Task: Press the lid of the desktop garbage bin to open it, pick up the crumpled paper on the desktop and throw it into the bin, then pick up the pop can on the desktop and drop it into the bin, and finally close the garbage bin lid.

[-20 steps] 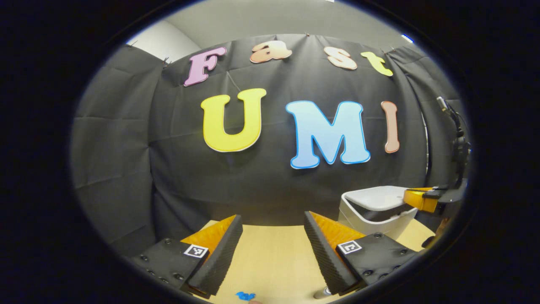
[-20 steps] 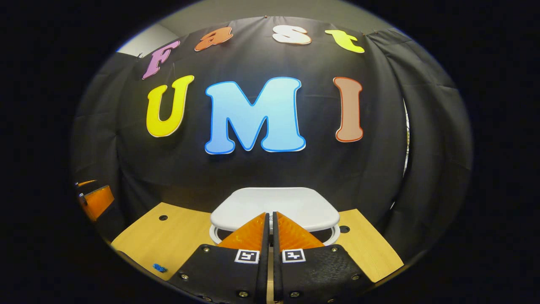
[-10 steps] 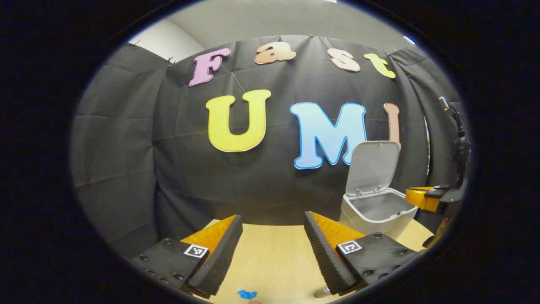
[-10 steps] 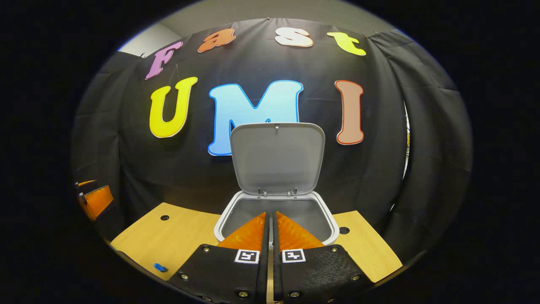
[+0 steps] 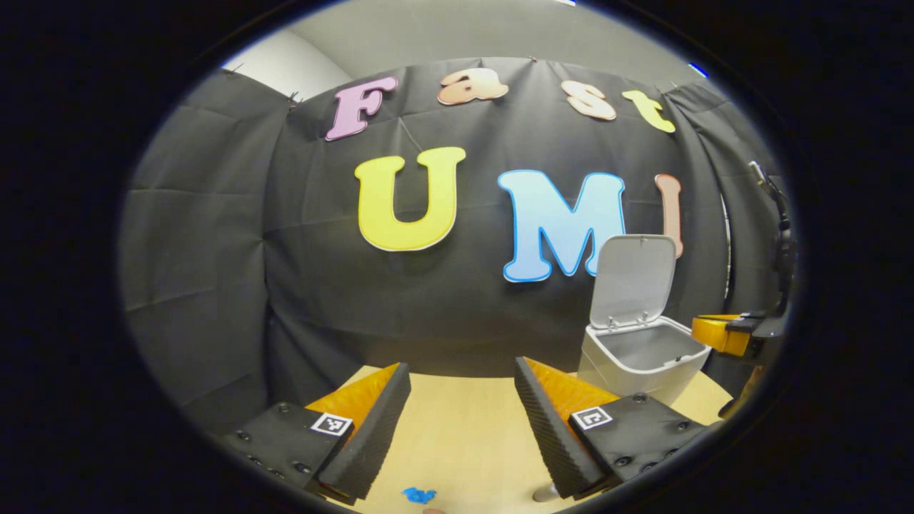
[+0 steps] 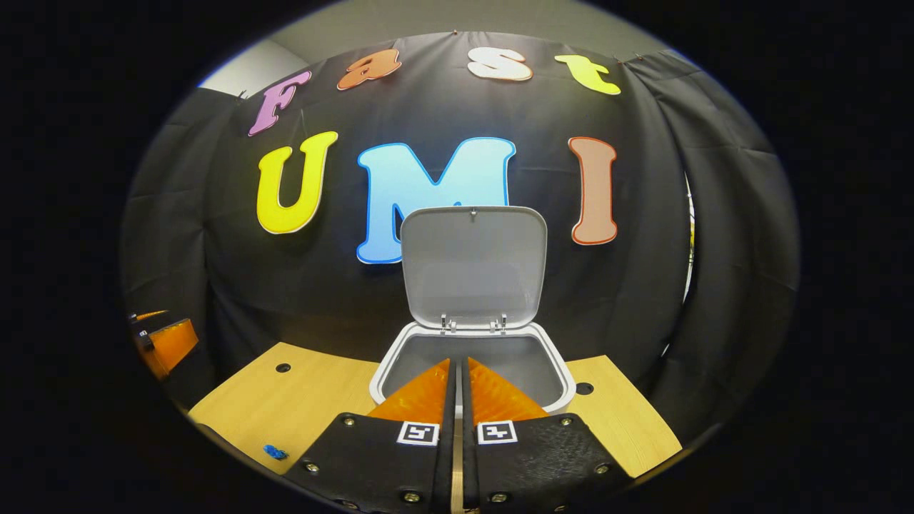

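Note:
The white desktop bin [image 6: 561,365] stands at the back of the wooden table [image 6: 307,407], its lid [image 6: 473,265] upright and the grey inside bare. My right gripper [image 6: 457,361] is shut with nothing between its fingers, its tips just before the bin's front rim. In the left gripper view the bin [image 5: 621,371] sits at the right with its lid [image 5: 634,280] raised, and the right gripper [image 5: 720,334] hangs beside its rim. My left gripper [image 5: 460,365] is open and holds nothing, low over the table [image 5: 457,442] left of the bin.
A small blue scrap [image 5: 418,494] lies on the table near the left gripper, also seen from the right side [image 6: 273,452]. A silvery object [image 5: 546,492] peeks out beside the left gripper's finger. Two round holes [image 6: 283,368] mark the tabletop. Black cloth walls close the back.
The bin lid has sprung from almost flat to fully upright. The right gripper has drawn back slightly from the bin, still shut. The left gripper has barely shifted.

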Available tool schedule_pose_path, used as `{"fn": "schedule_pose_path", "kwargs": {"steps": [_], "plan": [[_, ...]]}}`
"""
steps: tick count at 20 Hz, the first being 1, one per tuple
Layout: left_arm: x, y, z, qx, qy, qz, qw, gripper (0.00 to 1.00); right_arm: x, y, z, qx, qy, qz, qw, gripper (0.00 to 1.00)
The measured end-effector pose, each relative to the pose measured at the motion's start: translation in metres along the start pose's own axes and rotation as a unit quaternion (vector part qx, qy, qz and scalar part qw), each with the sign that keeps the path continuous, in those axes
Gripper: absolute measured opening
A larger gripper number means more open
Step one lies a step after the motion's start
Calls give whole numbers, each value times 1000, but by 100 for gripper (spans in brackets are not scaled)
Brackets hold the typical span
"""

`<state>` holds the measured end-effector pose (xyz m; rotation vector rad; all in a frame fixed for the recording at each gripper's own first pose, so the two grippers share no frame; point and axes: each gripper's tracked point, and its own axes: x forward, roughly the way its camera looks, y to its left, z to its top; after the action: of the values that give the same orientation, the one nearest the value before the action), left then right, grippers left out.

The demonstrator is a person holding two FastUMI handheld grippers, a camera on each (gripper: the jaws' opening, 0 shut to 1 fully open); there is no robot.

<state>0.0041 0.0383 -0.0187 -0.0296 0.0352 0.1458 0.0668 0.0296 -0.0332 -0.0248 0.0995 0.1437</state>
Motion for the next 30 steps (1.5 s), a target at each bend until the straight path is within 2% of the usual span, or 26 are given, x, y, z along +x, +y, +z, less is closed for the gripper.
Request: {"fn": "schedule_pose_path", "kwargs": {"steps": [2, 5, 8, 9, 10, 17, 18, 19, 20, 21, 22, 24, 25, 26, 27, 28, 30], "plan": [[0, 0, -5, -10, 5, -9, 1000, 91, -2, 1, 0, -1, 1, 0, 1000, 5], [0, 6, -19, -5, 19, -12, 1000, 100, -7, 3, 0, -5, 2, 2, 1000, 5], [-5, 14, -30, -1, 27, -11, 1000, 100, -13, 5, -2, -13, 6, 2, 1000, 5], [-6, 16, -33, -4, 28, -12, 1000, 96, -16, 5, -2, -16, 8, 2, 1000, 5], [-7, 19, -36, -7, 30, -13, 999, 100, -17, 6, -3, -19, 10, 1, 1000, 5], [-18, 35, -72, -8, 45, -13, 999, 100, -31, 10, -2, -26, 13, 3, 1000, 5], [-20, 36, -78, -6, 49, -14, 999, 96, -34, 11, -2, -26, 13, 2, 1000, 5], [-23, 39, -87, -5, 53, -15, 998, 96, -36, 11, -1, -26, 14, 1, 1000, 5], [-26, 41, -94, -3, 58, -14, 998, 100, -37, 10, -1, -26, 14, 0, 1000, 5], [-27, 43, -103, -1, 64, -14, 998, 96, -39, 10, 0, -27, 13, -1, 1000, 5], [-29, 46, -111, -1, 71, -13, 997, 100, -41, 11, -1, -28, 13, -2, 1000, 5], [-31, 49, -128, 0, 81, -14, 997, 96, -45, 12, -1, -31, 15, -3, 999, 5], [-33, 51, -137, 0, 87, -14, 996, 96, -47, 12, -2, -34, 16, -4, 999, 5], [-33, 53, -147, 0, 94, -14, 995, 100, -47, 12, -3, -37, 17, -5, 999, 5], [-33, 56, -157, 2, 101, -12, 995, 100, -48, 12, -4, -39, 20, -5, 999, 5], [-33, 60, -165, 4, 107, -11, 994, 96, -48, 13, -5, -42, 21, -5, 999, 5], [-33, 64, -184, 5, 121, -9, 993, 98, -50, 13, -7, -46, 24, -6, 999, 5]]}}
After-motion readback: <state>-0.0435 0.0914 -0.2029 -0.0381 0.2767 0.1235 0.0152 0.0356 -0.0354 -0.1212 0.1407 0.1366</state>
